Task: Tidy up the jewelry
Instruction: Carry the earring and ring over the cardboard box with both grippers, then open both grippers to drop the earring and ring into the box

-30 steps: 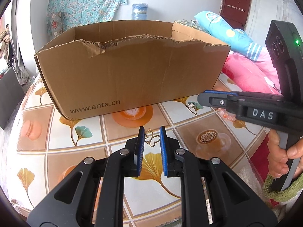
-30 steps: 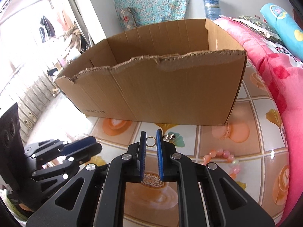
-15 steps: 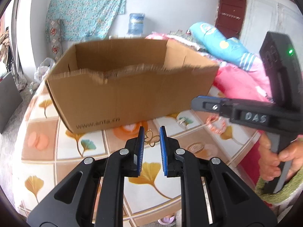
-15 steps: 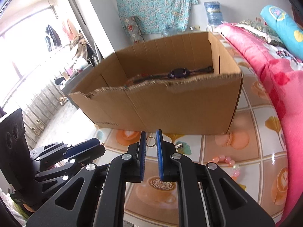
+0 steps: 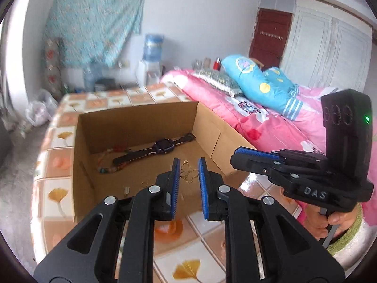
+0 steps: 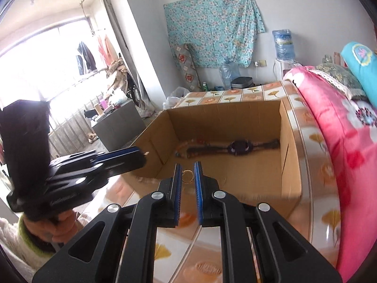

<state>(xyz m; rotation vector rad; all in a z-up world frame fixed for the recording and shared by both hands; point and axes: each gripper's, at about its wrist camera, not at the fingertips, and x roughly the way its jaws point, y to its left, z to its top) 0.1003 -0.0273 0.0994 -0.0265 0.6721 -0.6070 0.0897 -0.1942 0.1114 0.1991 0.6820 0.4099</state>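
Observation:
My left gripper [image 5: 188,165] is shut on a thin gold butterfly earring [image 5: 189,172] and holds it above the open cardboard box [image 5: 84,165]. My right gripper [image 6: 187,172] is shut on a small gold ring [image 6: 187,176], held over the box's near edge [image 6: 292,188]. Inside the box lie a dark watch [image 5: 162,146], seen also in the right wrist view [image 6: 239,146], a beaded bracelet [image 5: 106,165] and small gold pieces [image 5: 127,189]. Each gripper shows in the other's view, the right one [image 5: 245,156] and the left one [image 6: 139,155].
The box stands on a table with a tiled ginkgo-pattern cloth [image 5: 59,195]. A pink bed quilt [image 6: 334,141] lies along the right, with a blue pillow [image 5: 256,82]. A water dispenser [image 5: 153,54] stands at the far wall.
Both grippers have risen from table level to above the box rim, carrying the earring and the ring. The box's inside and the watch have come into view.

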